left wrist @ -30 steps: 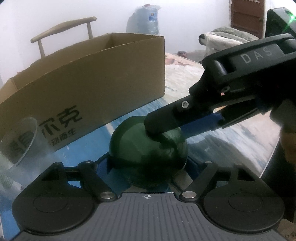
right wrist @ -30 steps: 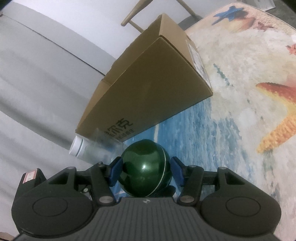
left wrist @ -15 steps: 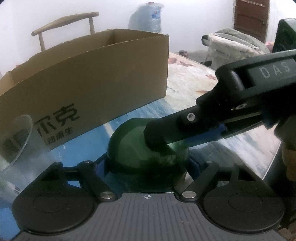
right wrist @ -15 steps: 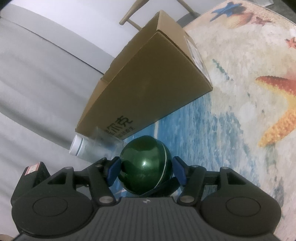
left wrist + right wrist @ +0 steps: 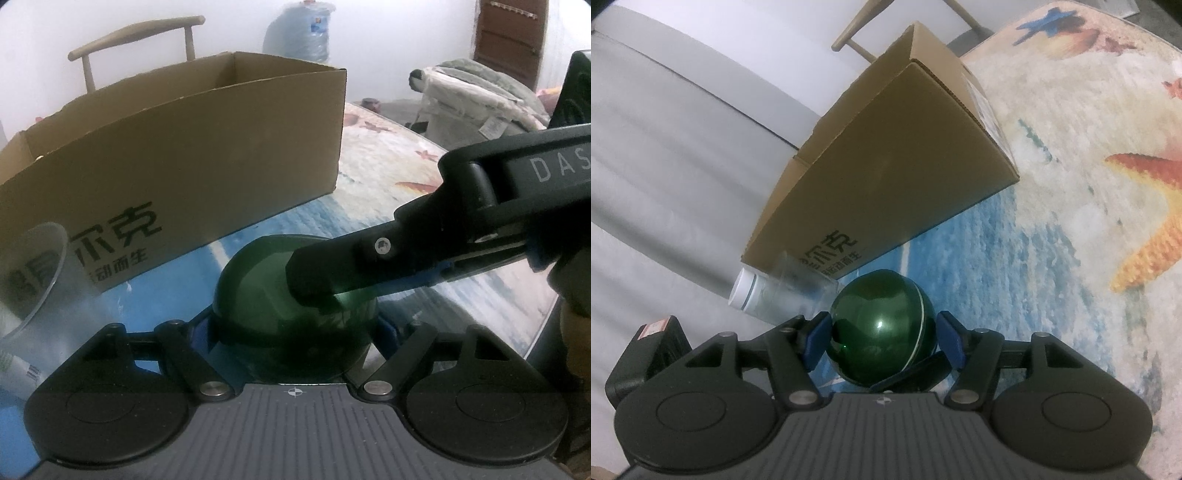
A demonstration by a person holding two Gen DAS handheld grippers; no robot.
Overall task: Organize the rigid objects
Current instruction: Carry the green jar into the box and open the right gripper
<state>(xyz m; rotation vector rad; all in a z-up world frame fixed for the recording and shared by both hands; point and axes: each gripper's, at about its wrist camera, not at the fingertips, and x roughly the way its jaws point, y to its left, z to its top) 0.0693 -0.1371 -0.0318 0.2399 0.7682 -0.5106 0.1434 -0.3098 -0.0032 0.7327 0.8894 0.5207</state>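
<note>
I am holding the green ball (image 5: 266, 295) between my left jaws (image 5: 295, 328), whose blue pads are pressing its sides, while my right jaws (image 5: 882, 341) are sitting slightly apart around the same ball, pads just beside it. Ahead of both jaws, the open cardboard box (image 5: 177, 155) is standing on the ocean-print desk (image 5: 1052, 258). A clear plastic bottle (image 5: 764, 291) is lying left of the ball.

Count, both views:
- green ball (image 5: 882, 328): 1, centre
- cardboard box (image 5: 177, 162): 1, 11 o'clock
- clear plastic bottle (image 5: 772, 295), white cap: 1, 9 o'clock
- wooden chair (image 5: 136, 33): 1, 11 o'clock
- water jug (image 5: 299, 29): 1, 12 o'clock
- starfish-print mat (image 5: 1071, 221): 1
</note>
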